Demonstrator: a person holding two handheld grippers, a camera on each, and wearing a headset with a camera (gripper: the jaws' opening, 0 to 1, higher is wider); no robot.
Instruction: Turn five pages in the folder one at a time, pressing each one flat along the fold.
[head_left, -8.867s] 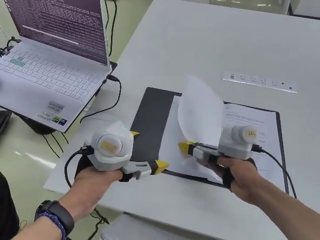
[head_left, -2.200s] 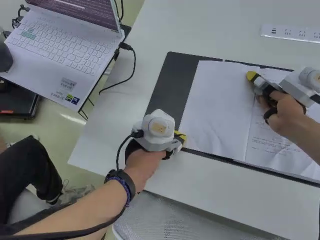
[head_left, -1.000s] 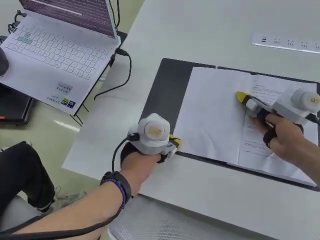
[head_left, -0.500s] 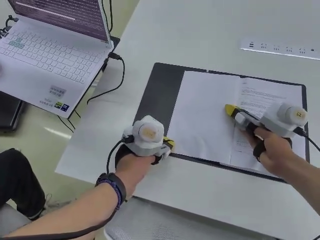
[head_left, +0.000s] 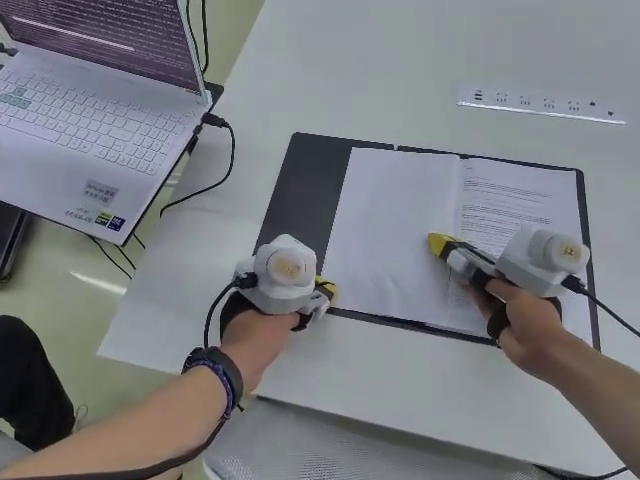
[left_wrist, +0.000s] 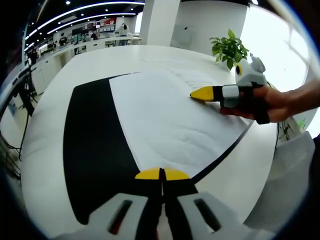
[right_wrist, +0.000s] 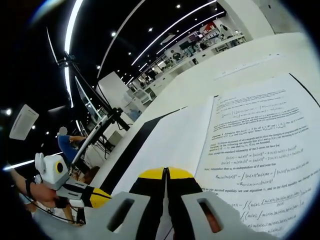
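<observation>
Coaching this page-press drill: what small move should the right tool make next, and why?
Probably slide the right tool down the fold toward the near edge: its shut tip rests midway, on the blank turned page beside the fold, with fold left below it. The left tool steadies the folder at its near edge.

The right gripper (head_left: 440, 244) rests its yellow tip on the fold of the open folder (head_left: 305, 190). The left gripper (head_left: 325, 292) sits at the folder's near edge. A laptop (head_left: 80, 110) stands left of it.
</observation>
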